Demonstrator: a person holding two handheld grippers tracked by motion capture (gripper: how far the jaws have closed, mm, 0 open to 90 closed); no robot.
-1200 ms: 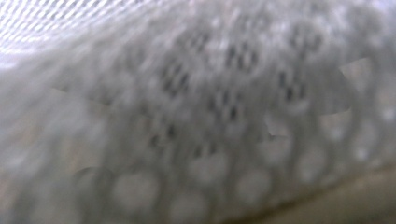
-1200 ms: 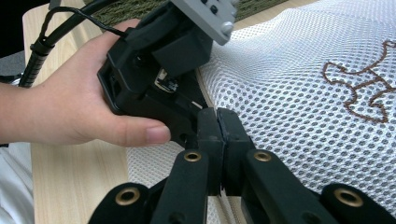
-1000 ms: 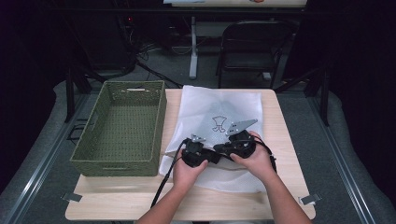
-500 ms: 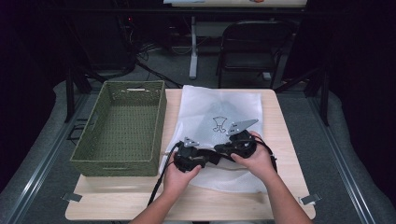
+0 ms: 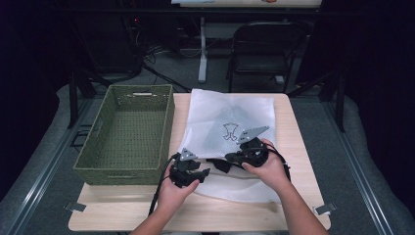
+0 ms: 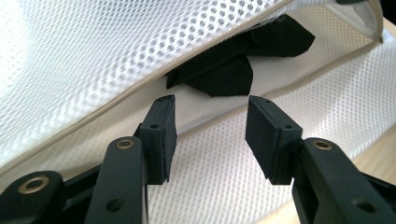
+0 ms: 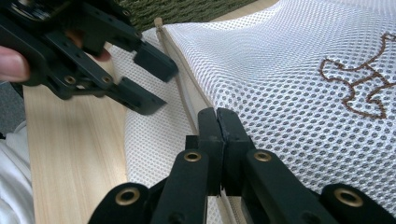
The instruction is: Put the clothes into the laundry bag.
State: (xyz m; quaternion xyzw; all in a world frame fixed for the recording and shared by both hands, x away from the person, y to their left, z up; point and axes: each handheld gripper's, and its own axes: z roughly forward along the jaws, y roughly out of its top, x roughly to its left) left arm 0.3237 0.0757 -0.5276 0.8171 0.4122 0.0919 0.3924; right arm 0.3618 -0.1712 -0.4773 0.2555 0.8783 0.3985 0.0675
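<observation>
Left gripper (image 5: 201, 173) has pulled back leftward from mesh bag's (image 5: 230, 117) opening, jaws just widened, now spread, nothing between. Green basket (image 5: 128, 132) along tabletop's left edge. Mesh bag at centre, dark cloth (image 6: 233, 70) inside. Right gripper (image 7: 217, 116) pressed together, pinching bag's zipper edge.

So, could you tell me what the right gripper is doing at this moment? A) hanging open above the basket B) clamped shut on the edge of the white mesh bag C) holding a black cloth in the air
B: the right gripper has its jaws pressed together on the zipper edge of the white mesh bag.
</observation>
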